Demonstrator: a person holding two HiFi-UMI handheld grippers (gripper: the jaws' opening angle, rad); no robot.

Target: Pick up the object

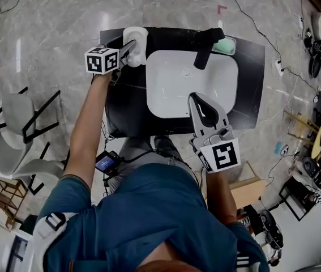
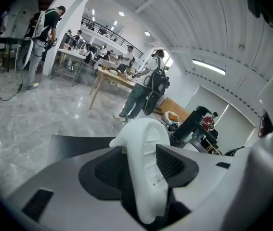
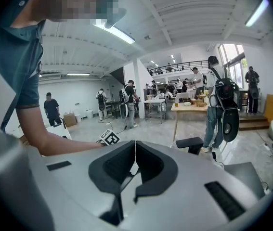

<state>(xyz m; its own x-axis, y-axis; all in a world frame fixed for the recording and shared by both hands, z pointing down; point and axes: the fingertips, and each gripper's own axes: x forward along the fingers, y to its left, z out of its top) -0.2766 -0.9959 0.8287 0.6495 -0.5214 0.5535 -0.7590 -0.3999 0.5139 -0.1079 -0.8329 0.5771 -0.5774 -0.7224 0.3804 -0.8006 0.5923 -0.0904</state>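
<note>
As the task stands: the pick looks made, since the left gripper (image 1: 128,50) has the white plastic object (image 2: 143,150) clamped between its jaws. Whether the object has cleared the surface I cannot tell, so a lift away may be all that is left.
Object's place: at the far left corner of the black countertop (image 1: 124,113), just left of the white sink basin (image 1: 155,67).
Left claw: partly open, its ribbed black pads pressed on both sides of the object.
Right claw: the right gripper (image 3: 135,163) has its jaws shut tip to tip with nothing between them. It is held over the near rim of the basin.
Object's make: smooth, glossy moulded plastic, curved and rounded on top with a beak-like lip to one side and a few tiny pinholes in its face. It looks rigid.
Basin: glossy white, a rounded rectangle, seemingly ceramic.
Faucet (image 1: 206,46): matte black and blocky, at the basin's far edge.
Soap-like block (image 1: 224,45): pale green, at the far right beside the faucet.
Floor: polished grey stone that reflects the ceiling lights.
</note>
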